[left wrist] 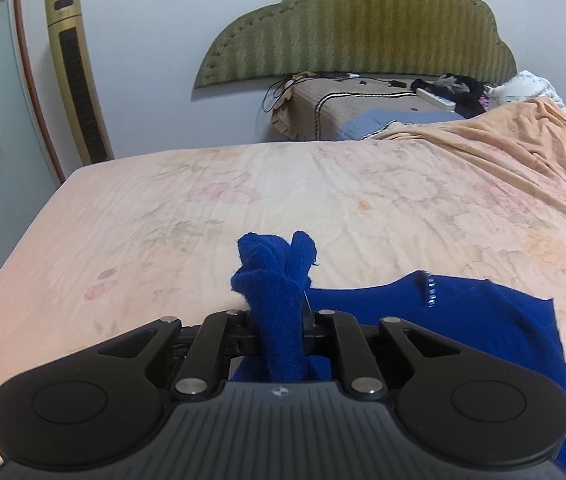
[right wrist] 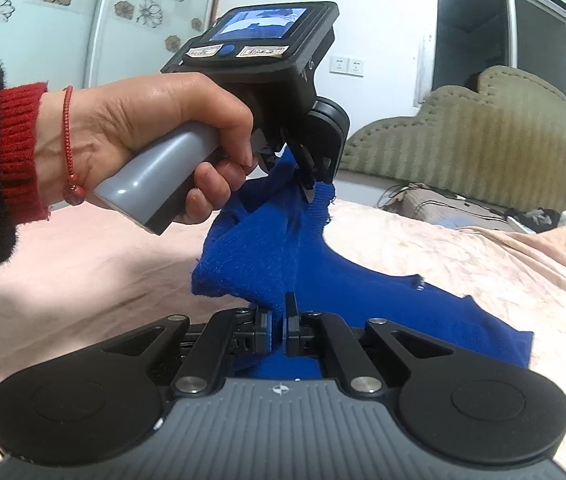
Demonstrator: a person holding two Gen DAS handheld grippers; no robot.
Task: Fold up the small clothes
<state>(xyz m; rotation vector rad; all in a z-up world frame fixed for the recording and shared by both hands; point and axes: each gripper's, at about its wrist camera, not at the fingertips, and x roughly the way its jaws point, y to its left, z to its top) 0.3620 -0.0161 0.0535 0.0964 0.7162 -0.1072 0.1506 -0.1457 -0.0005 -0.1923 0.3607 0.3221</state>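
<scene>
Blue knit garment (right wrist: 267, 240) hangs soft and light between my claws above the bed (left wrist: 323, 200), its far-right part resting there. My left claw (left wrist: 279, 316) pinches a bunched edge; my right claw (right wrist: 279, 320) nips another edge. Edges give the best hold.

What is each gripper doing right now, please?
Left gripper: shut on a bunched part of the blue garment.
Right gripper: shut on an edge of the same garment.

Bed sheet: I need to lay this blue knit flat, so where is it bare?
The pink sheet is bare from the blue garment out to its left edge and up toward the pillow. Crowded: the orange blanket at right, clutter by the headboard.
</scene>
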